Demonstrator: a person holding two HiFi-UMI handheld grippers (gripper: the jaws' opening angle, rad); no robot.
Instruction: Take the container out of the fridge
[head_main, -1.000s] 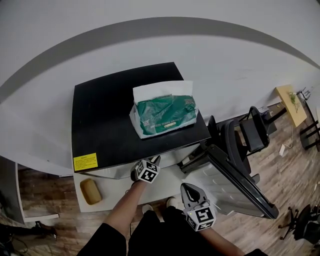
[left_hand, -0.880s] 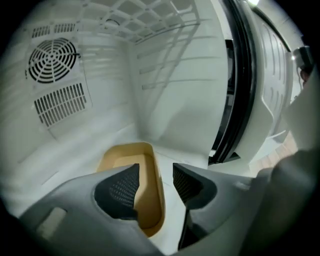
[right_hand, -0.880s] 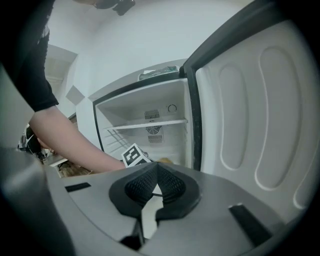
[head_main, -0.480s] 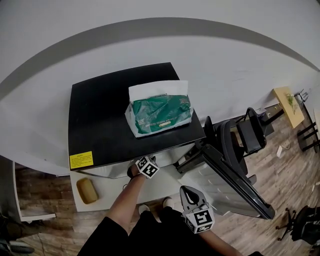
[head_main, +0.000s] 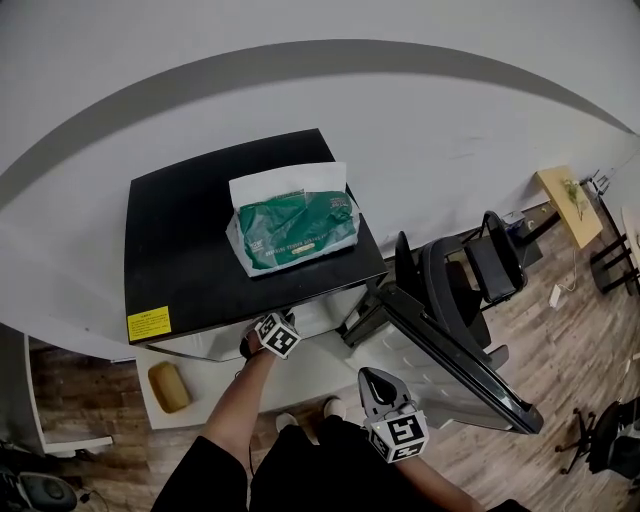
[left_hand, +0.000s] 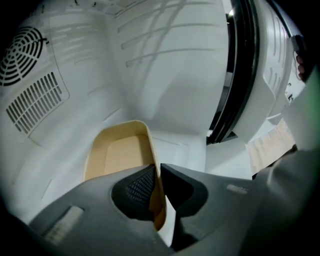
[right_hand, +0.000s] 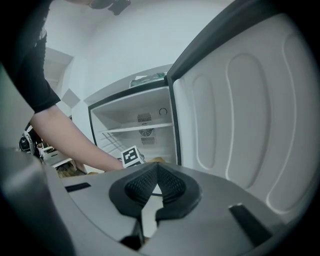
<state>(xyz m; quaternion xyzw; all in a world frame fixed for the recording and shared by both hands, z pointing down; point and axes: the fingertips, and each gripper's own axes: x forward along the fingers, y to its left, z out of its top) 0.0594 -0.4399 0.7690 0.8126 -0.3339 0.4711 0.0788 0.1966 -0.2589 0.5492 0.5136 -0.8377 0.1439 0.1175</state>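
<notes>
container (left_hand: 117, 150) sits in the fridge (left_hand: 165, 75), its wall pinched by the left gripper (left_hand: 159, 174) for lifting out, while the right gripper (right_hand: 156, 175) hangs clenched, empty.

A black fridge (head_main: 200, 240) stands with its door (head_main: 450, 365) swung open to the right. A green tissue pack (head_main: 295, 232) lies on its top, and a yellow sticker (head_main: 148, 323) sits at the front left corner. The left tool (head_main: 272, 334) reaches in under the front edge, its tips hidden. The right tool (head_main: 382, 392) hangs beside the door, apparently empty.
</notes>
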